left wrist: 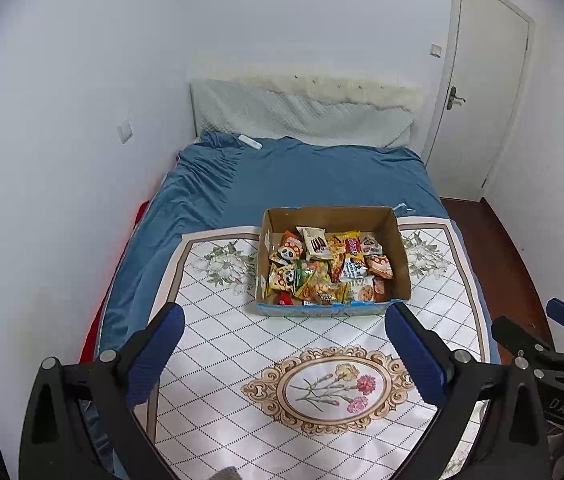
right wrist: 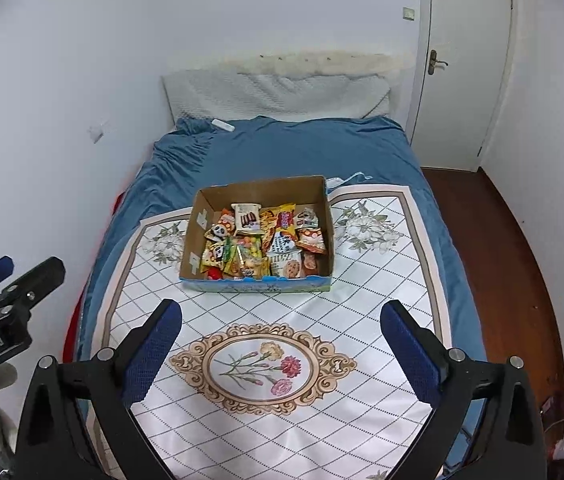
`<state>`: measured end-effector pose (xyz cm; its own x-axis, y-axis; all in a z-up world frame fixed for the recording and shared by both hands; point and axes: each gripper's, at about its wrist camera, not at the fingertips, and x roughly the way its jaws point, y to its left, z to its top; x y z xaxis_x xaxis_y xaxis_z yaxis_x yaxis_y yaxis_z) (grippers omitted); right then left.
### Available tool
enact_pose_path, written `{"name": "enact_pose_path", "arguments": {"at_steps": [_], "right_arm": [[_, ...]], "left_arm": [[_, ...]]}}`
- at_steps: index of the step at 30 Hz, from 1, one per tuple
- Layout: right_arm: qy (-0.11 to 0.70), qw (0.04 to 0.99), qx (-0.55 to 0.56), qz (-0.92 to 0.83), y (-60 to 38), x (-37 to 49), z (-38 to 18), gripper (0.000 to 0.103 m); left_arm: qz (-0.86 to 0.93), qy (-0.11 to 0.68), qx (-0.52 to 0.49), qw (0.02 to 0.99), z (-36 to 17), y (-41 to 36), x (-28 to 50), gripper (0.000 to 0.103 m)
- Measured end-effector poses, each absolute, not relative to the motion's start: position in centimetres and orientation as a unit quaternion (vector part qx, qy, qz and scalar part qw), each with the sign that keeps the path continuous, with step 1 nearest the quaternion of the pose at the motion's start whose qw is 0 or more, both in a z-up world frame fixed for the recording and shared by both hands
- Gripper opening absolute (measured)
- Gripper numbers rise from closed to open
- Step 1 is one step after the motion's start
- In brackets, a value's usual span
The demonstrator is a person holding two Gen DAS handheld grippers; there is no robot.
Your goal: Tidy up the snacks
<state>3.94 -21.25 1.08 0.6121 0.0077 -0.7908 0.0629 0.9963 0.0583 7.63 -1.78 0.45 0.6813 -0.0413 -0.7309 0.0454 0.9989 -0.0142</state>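
Bedspread (right wrist: 321,420) edge behind claw (right wrist: 282,332)

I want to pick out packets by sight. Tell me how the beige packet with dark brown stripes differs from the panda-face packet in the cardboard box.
The beige striped packet is a pale rectangle lying at the back of the brown cardboard box; the panda-face packet is orange-yellow with a black-and-white panda, nearer the box's left wall. The beige one lies square to the box, the panda one tilted. Both rest on top of the pile, untouched.
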Motion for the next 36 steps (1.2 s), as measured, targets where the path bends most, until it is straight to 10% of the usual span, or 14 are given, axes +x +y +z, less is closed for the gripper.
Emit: {"name": "enact_pose_path", "arguments": {"at_steps": [36], "right_arm": [[0.419,0.906,0.03,-0.055,-22.5,7.6,-0.9,0.102]], "left_arm": [[-0.001,0.395,0.015,0.919,-1.7,-3.5,10.3,0.103]]}}
